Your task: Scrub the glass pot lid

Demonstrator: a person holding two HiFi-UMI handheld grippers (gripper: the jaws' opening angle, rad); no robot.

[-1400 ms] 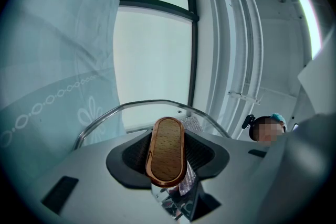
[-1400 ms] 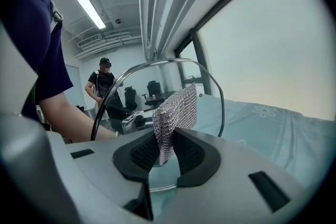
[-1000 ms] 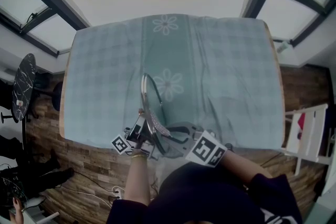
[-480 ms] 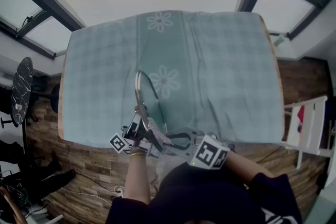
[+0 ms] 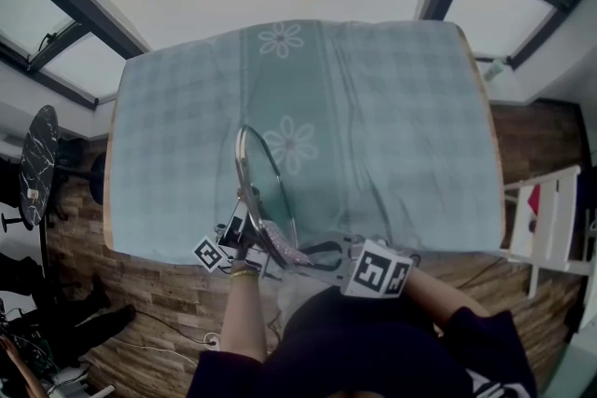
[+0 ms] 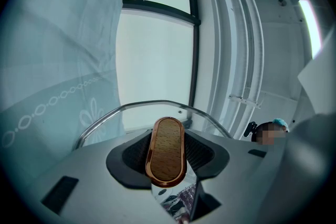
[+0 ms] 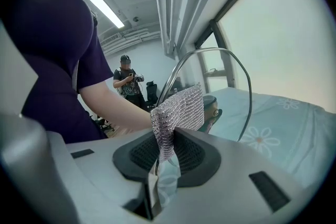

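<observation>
Teal checked tablecloth (image 5: 392,126) lies below both tools. Clamped in the left gripper (image 6: 167,159) by its oval wooden, copper-edged knob (image 6: 167,141), the clear steel-rimmed glass pot lid (image 5: 264,186) stands on edge just beyond the jaws. The right gripper (image 7: 167,153) pinches a silvery mesh scrubbing cloth (image 7: 178,113) beside it.

Wood floor (image 5: 159,294), dark-framed windows (image 5: 65,61), white chair (image 5: 550,219) rt, strip light (image 7: 107,10) overhead.
</observation>
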